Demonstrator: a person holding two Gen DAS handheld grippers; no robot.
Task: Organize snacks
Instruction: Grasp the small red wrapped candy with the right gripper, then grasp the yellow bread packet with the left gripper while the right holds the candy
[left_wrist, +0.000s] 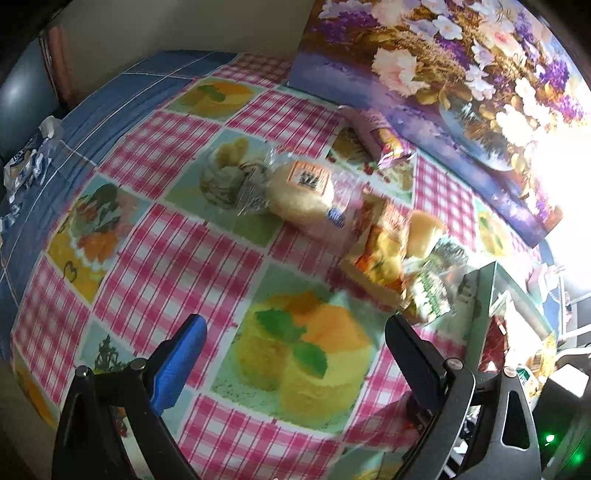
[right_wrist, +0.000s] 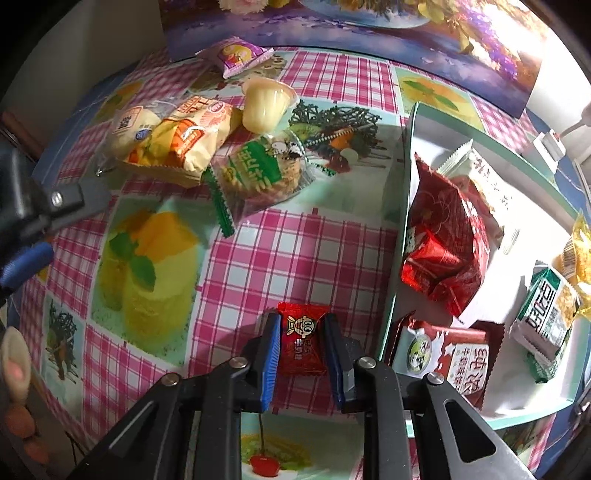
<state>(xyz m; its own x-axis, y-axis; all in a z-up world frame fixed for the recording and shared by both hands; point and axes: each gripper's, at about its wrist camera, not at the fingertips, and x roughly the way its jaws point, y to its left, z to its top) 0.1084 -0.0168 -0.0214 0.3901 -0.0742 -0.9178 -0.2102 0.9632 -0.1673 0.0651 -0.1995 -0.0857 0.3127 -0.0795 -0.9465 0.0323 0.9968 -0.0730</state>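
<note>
Candy (right_wrist: 303, 338), small red wrapped piece, sits clamped between the two pads of the right gripper (right_wrist: 301, 354), which points steeply down at the checked tablecloth (right_wrist: 295, 251). Pads press both side edges of the wrapper, so the grip looks made for a lift; whether the candy is off the cloth yet I cannot tell. Likely destination is the white box (right_wrist: 406, 155) with the pale green rim just to the right, since other sorted snacks already lie in it: red crinkly bag (right_wrist: 447, 240), brown-and-white packet (right_wrist: 458, 354), green-and-white packet (right_wrist: 546, 317), white packet (right_wrist: 484, 184), yellow wrapped item (right_wrist: 576, 254) at the far edge.

Left gripper (left_wrist: 295, 350) hovers over a printed cake square of the cloth, fingers wide apart, nothing between them; it waits clear of the right one, probably ready for the next pick.

Unsorted pile lies further out: orange-yellow bag (right_wrist: 177, 147), round bun in clear wrap (left_wrist: 301, 195), green cracker pack (right_wrist: 262, 173), jelly cup (right_wrist: 266, 103), pink-purple packet (right_wrist: 236, 55) near the flower picture (left_wrist: 443, 55) propped at the back. Clear pack of greyish snacks (left_wrist: 232, 181) shows in the left view only.

In the way: the near wall of the box stands between candy and the box floor, so the candy needs raising over the rim. The brown-and-white packet and red bag crowd the near corner, leaving free floor mostly in the middle. Path across the cloth is otherwise open.
</note>
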